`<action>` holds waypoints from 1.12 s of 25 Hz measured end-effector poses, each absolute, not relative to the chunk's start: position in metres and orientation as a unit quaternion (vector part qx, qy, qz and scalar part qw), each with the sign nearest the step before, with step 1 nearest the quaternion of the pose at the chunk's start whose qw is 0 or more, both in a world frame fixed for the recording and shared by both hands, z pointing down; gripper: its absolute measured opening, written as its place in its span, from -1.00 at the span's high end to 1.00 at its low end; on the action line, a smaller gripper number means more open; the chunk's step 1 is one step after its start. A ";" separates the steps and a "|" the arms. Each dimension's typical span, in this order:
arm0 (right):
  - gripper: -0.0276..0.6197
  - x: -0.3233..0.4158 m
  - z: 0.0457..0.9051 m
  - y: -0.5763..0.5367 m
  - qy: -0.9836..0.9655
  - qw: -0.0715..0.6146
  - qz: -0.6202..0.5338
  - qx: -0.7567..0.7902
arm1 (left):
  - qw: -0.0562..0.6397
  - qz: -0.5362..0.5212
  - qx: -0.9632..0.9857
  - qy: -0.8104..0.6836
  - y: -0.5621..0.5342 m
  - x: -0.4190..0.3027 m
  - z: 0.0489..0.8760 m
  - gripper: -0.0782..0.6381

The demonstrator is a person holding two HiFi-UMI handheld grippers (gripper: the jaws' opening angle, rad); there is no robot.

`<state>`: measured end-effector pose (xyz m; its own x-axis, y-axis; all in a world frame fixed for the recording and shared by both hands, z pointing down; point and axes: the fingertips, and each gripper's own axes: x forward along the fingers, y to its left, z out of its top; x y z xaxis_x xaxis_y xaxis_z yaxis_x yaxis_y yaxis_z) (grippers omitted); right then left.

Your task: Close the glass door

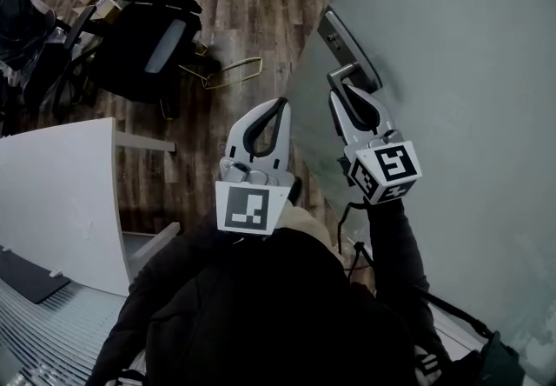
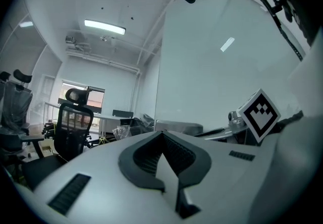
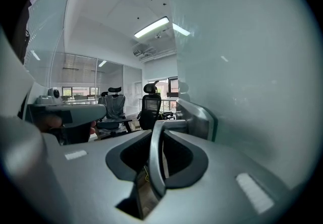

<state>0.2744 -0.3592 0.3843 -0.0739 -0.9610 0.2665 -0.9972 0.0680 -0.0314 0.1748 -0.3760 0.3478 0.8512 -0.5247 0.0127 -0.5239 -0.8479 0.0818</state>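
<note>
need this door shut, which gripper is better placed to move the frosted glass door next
Right. The right gripper is shut on the silver metal lever handle of the frosted glass door, ready to move it. The left gripper hangs shut and empty, apart from the door.

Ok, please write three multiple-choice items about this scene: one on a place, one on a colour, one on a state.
1. In the head view, where does the glass door stand?
A. on the left
B. on the right
C. behind the person

2. What colour is the office chair?
A. black
B. red
C. white

3. What state is the right claw in?
A. wide open in the air
B. shut on a cable
C. shut on the door handle

Answers:
1. B: the glass door fills the right side of the head view.
2. A: the office chair has a black seat and back.
3. C: the right claw has its jaws round the metal door handle.
</note>
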 end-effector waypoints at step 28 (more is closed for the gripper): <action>0.70 0.159 0.383 -0.326 -0.794 0.091 0.096 0.593 | 0.017 0.012 0.909 -0.416 -0.285 0.040 0.343 0.79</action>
